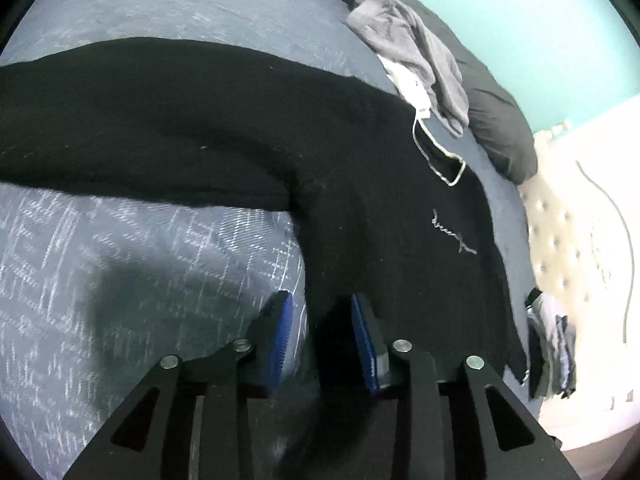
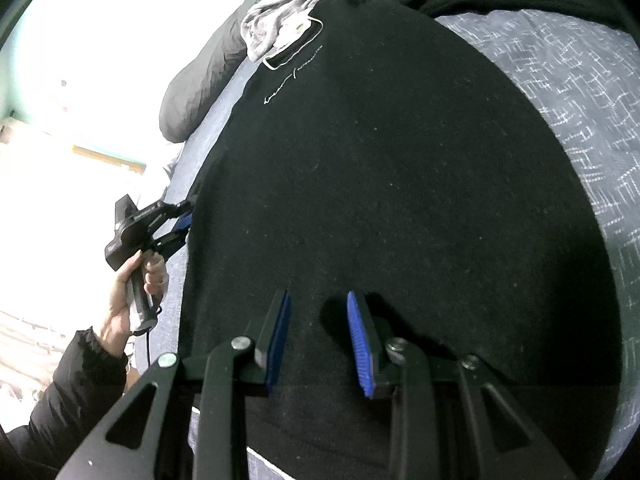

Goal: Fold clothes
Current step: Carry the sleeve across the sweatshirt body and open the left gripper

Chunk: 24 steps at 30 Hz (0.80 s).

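A black sweatshirt (image 1: 200,120) with a small white script logo (image 1: 454,234) lies spread on a bed, one sleeve stretching to the left. My left gripper (image 1: 320,296) stands open at the garment's side edge, where sleeve and body meet; black cloth lies between the blue pads (image 1: 280,332) without being pinched. In the right wrist view the sweatshirt (image 2: 380,180) fills the middle. My right gripper (image 2: 319,294) is open just above its lower part, near the hem. The left gripper (image 2: 180,224), held by a hand (image 2: 120,300), sits at the garment's left edge.
The bed has a blue-grey patterned cover (image 1: 120,280). A crumpled grey garment (image 1: 416,52) with a white drawstring (image 1: 436,160) lies by the sweatshirt's collar, beside a dark pillow (image 1: 500,128). A small pile of clothes (image 1: 552,344) rests at the bed's right edge, by a cream tufted surface (image 1: 568,240).
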Motion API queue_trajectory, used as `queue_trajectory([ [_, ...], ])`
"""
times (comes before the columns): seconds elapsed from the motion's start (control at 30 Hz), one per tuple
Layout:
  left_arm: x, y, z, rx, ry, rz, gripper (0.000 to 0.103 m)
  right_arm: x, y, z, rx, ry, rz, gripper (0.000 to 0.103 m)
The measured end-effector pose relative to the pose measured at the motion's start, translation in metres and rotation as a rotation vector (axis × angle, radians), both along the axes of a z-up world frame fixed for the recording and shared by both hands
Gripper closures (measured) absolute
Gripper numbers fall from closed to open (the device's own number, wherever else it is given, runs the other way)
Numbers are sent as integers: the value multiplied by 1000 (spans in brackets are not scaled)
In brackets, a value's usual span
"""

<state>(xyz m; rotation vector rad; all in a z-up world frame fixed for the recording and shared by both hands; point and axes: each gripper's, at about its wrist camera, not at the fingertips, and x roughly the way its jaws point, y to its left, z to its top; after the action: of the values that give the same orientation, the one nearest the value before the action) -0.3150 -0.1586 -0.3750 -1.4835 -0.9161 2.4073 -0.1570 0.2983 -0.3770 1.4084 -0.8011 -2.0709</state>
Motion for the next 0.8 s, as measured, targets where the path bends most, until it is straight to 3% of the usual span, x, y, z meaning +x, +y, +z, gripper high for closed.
queue_trajectory([
  [0.1, -7, 4, -5, -2, -1, 2, 71, 3, 3, -2, -6, 0, 1, 73],
  [0.13, -7, 4, -5, -10, 0, -3, 76, 4, 5, -1, -5, 3, 2, 73],
  [0.2, -9, 6, -4, -29, -1, -20, 97, 4, 6, 0, -10, 6, 1, 73],
  [0.57, -12, -1, 27, -248, 19, -42, 98, 9, 12, -1, -24, 10, -10, 73],
  [0.8, -16, 0, 3, -254, -26, -33, 95, 10, 14, 2, -15, 13, -12, 73],
])
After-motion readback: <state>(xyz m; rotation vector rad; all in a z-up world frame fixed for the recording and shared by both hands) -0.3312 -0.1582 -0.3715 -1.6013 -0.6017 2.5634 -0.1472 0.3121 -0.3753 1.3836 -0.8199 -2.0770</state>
